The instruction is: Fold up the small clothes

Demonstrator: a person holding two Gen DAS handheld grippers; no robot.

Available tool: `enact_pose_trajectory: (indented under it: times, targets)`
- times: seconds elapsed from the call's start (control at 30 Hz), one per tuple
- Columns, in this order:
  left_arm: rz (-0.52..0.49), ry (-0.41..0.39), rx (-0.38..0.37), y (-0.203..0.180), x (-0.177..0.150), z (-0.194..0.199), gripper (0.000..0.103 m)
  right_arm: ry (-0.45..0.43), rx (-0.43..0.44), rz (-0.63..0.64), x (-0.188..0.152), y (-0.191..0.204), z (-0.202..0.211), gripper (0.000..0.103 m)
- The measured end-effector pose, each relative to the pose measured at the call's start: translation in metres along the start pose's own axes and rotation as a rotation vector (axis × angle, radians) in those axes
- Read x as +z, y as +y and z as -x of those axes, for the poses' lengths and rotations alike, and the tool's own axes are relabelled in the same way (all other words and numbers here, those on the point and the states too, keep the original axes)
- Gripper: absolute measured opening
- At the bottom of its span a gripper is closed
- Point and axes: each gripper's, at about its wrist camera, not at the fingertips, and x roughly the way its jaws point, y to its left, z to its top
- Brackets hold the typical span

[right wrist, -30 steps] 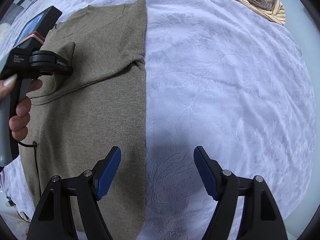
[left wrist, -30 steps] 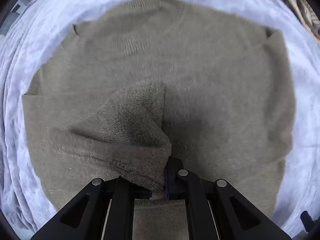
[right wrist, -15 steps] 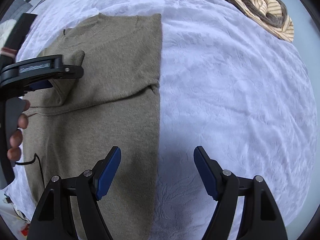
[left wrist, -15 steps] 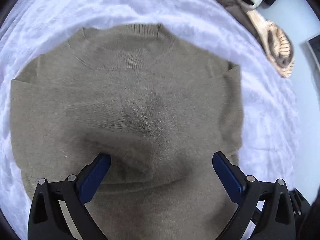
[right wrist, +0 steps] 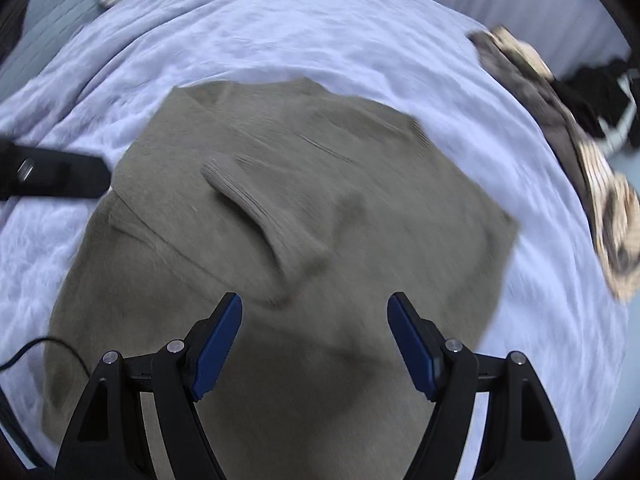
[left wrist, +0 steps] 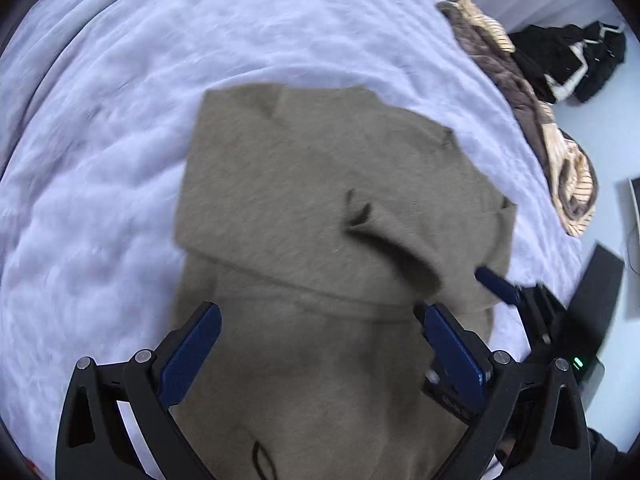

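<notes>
your olive knit sweater (left wrist: 320,240) lying flat on the lavender bedspread (left wrist: 100,160), one sleeve folded across its front, your left hand-held gripper (left wrist: 320,356) wide open above it, right hand-held gripper (right wrist: 316,344) open too, nothing between either's pads

Olive-brown sweater (left wrist: 320,220); pale lavender blanket (left wrist: 120,160); cream-brown striped garment (left wrist: 572,184).

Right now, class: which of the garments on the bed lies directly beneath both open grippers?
The olive-brown sweater, spread flat in the middle; the striped garment and the black one lie bunched at the bed's edge.
</notes>
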Motion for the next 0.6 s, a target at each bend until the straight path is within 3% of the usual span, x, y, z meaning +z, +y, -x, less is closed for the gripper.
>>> enact_pose_trajectory:
  times: [0.1,0.13,0.17,0.2,0.23,0.3,0.33,0.37,0.4,0.43,0.53,0.6]
  targets:
    - [0.012,0.017,0.006,0.008,-0.014,0.002,0.102,-0.004,-0.069,0.052,0.014,0.022,-0.027,0.071]
    - [0.01,0.03,0.004,0.01,-0.02,0.001,0.102,0.017,-0.068,0.026,0.014,0.018,-0.037,0.059]
    - [0.006,0.042,0.003,0.011,-0.025,0.0,0.102,0.043,-0.064,-0.014,0.014,0.01,-0.046,0.034]
    - [0.0,0.056,0.004,0.011,-0.029,-0.002,0.102,0.069,-0.068,-0.089,0.011,-0.004,-0.054,0.02]
    - [-0.007,0.069,0.008,0.01,-0.033,-0.005,0.102,0.072,-0.06,-0.18,0.008,-0.023,-0.056,0.014]
    - [-0.018,0.091,0.012,0.014,-0.042,-0.009,0.102,0.061,-0.027,-0.404,-0.01,-0.069,-0.05,0.015]
    - [-0.021,0.102,0.012,0.015,-0.045,-0.012,0.102,0.06,-0.001,-0.499,-0.021,-0.088,-0.046,0.029]
    - [-0.023,0.112,0.016,0.017,-0.049,-0.016,0.102,0.07,0.008,-0.589,-0.034,-0.105,-0.042,0.058]
    - [-0.024,0.123,0.022,0.018,-0.052,-0.02,0.102,0.077,0.0,-0.63,-0.043,-0.115,-0.04,0.068]
    - [-0.025,0.131,0.024,0.018,-0.054,-0.023,0.102,0.081,-0.009,-0.659,-0.052,-0.123,-0.036,0.073]
    - [-0.027,0.142,0.016,0.015,-0.059,-0.026,0.102,0.081,0.011,-0.684,-0.063,-0.135,-0.027,0.073]
    - [-0.041,0.141,0.023,0.011,-0.061,-0.025,0.102,0.053,-0.027,-0.673,-0.062,-0.135,-0.017,0.073]
